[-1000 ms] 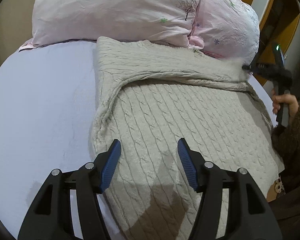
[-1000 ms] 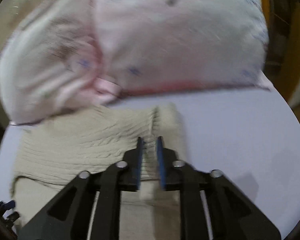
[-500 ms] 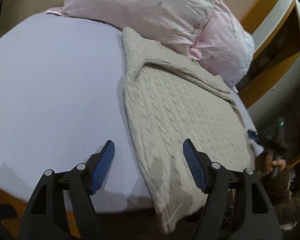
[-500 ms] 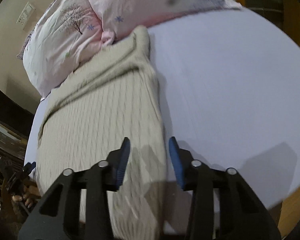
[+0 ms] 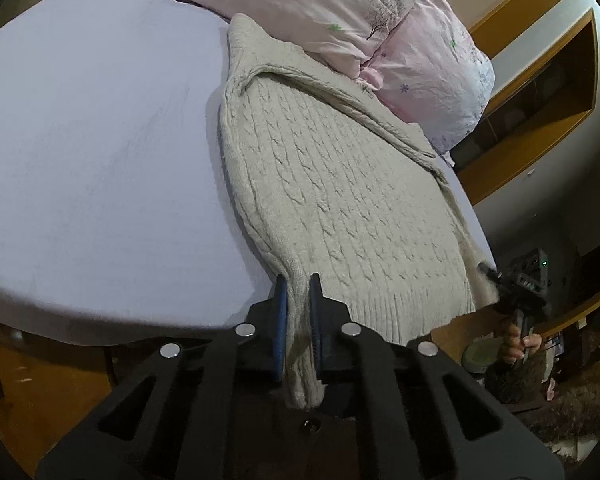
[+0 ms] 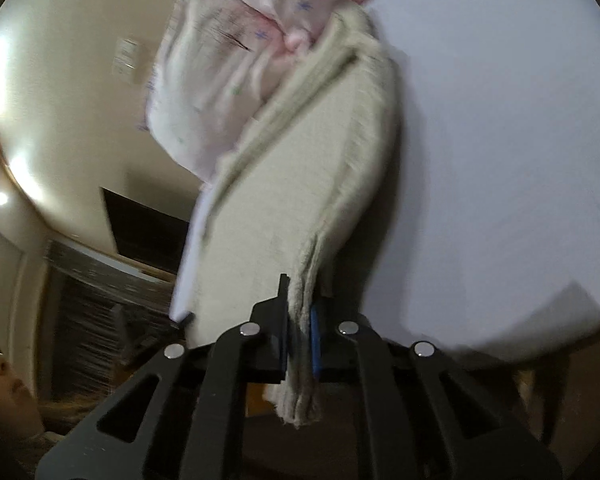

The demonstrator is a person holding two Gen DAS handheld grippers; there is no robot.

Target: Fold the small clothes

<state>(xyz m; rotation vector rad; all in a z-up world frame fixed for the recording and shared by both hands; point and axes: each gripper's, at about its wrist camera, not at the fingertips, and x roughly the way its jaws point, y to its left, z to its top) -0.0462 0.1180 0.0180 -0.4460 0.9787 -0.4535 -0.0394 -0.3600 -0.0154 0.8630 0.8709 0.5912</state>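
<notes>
Gripping the sweater [image 5: 340,184] hem, your left claw [image 5: 298,320] and right claw [image 6: 299,332], open a moment ago, now pinch both corners nearest you, ready to fold toward the pillows [image 5: 380,20].

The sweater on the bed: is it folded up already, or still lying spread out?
Mostly spread: the sweater lies flat along the bed, only a sleeve folded across its top. Both grippers pinch its bottom corners.
</notes>
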